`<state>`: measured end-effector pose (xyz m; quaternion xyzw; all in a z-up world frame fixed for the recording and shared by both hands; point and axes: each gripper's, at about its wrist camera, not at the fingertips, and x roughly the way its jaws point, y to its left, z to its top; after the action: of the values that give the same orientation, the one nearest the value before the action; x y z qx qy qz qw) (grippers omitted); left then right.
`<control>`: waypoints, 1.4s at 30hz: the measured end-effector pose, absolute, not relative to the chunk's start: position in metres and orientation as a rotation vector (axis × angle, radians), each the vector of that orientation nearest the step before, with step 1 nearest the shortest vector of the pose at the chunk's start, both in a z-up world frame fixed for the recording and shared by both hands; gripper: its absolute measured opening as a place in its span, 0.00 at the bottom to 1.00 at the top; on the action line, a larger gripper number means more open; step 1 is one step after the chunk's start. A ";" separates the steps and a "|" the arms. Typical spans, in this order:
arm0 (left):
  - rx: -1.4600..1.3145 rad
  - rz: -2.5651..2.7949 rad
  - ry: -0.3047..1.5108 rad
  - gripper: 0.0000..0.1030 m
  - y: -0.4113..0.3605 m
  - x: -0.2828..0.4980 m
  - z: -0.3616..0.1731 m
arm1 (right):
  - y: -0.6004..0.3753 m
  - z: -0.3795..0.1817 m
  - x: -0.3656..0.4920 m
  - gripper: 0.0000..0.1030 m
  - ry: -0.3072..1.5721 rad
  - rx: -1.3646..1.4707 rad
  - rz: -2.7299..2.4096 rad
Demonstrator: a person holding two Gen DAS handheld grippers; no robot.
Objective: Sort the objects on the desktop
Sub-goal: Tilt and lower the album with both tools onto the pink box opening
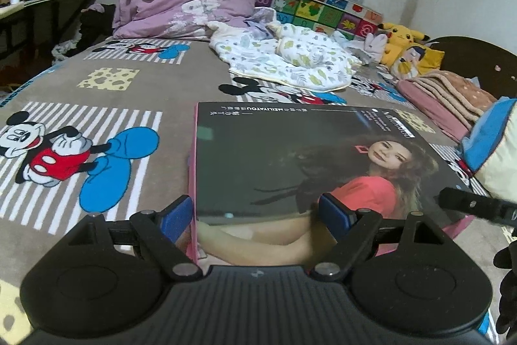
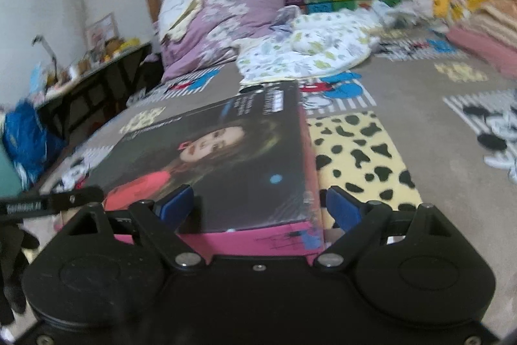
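Your left gripper (image 1: pixel 255 212) & right gripper (image 2: pixel 258 207) both spread wide, each straddling a near corner of the box (image 1: pixel 290 160) on the bed (image 1: pixel 97 92), prob. not pinching

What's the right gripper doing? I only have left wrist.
Observer: It's open. The right gripper straddles the near right corner of the box, one finger over the lid, one off the edge.
Operator: Near side of the box?
Observer: Pink, with black marks near the corner.
Operator: What's under the outer finger?
Observer: A yellow black-spotted patch on the bedspread, right beside the box.
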<state>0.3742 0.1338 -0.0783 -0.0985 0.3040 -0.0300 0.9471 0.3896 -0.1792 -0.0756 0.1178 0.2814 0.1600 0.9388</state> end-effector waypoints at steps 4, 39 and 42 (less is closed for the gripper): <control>-0.201 -0.038 0.611 0.82 0.130 0.373 -0.078 | -0.203 -0.090 0.405 0.88 0.614 0.433 0.342; -0.379 -0.181 0.493 0.83 0.126 0.325 -0.066 | -0.233 -0.086 0.407 0.74 0.632 0.418 0.564; -0.311 -0.054 0.446 0.83 0.122 0.319 -0.054 | -0.226 -0.082 0.405 0.74 0.621 0.381 0.532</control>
<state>0.3194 0.1218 -0.0539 -0.1535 0.2203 -0.0266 0.9629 0.4048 -0.2260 -0.0817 0.1842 0.3000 0.2569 0.9000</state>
